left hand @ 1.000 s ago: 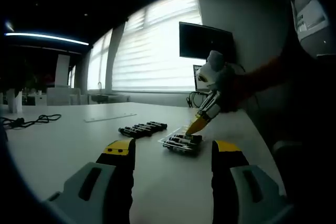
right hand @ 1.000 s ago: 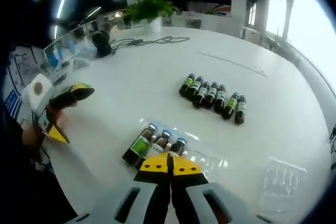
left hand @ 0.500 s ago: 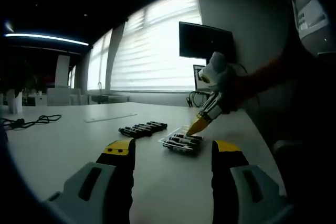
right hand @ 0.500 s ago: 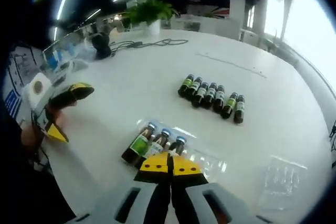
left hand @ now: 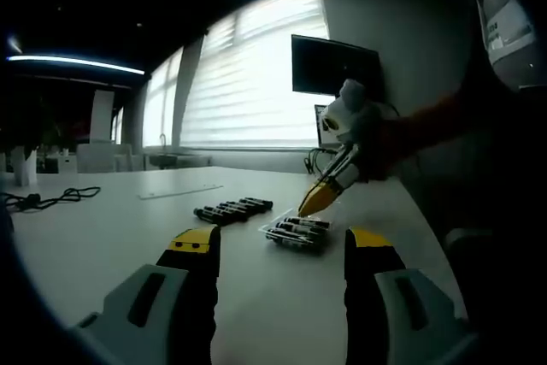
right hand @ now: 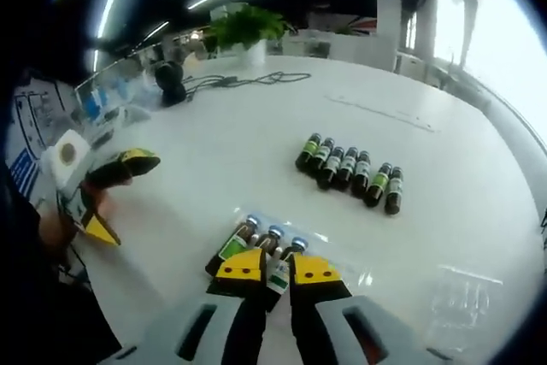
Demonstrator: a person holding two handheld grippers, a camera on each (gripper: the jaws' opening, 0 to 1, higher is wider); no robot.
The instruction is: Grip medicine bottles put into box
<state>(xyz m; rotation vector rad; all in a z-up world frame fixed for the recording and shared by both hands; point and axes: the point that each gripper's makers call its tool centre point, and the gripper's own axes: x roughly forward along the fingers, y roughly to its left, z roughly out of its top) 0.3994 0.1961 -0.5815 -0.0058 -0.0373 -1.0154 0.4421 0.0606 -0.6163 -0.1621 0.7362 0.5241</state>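
Observation:
Three brown medicine bottles (right hand: 244,241) with green and white labels lie side by side in a clear plastic tray (right hand: 342,264). Just above their near ends is my right gripper (right hand: 278,267), open by a narrow gap, with one bottle's label showing between the jaws. A row of several dark bottles (right hand: 350,171) lies farther out on the white table (right hand: 214,143). In the left gripper view the right gripper (left hand: 318,199) points down at the tray's bottles (left hand: 296,232), with the loose row (left hand: 232,208) to their left. My left gripper (left hand: 280,244) is open, low over the table and short of the tray.
A clear plastic lid (right hand: 466,290) lies to the right of the tray. Black cables (right hand: 244,80), a dark round object (right hand: 168,76) and a potted plant (right hand: 244,27) sit at the far side. A monitor (left hand: 335,66) stands by the window blinds. A person's hand holds the left gripper (right hand: 111,168).
My right gripper's jaws have parted from shut to a narrow gap, and it has shifted slightly over the tray's bottles. The left gripper and the bottles have stayed put.

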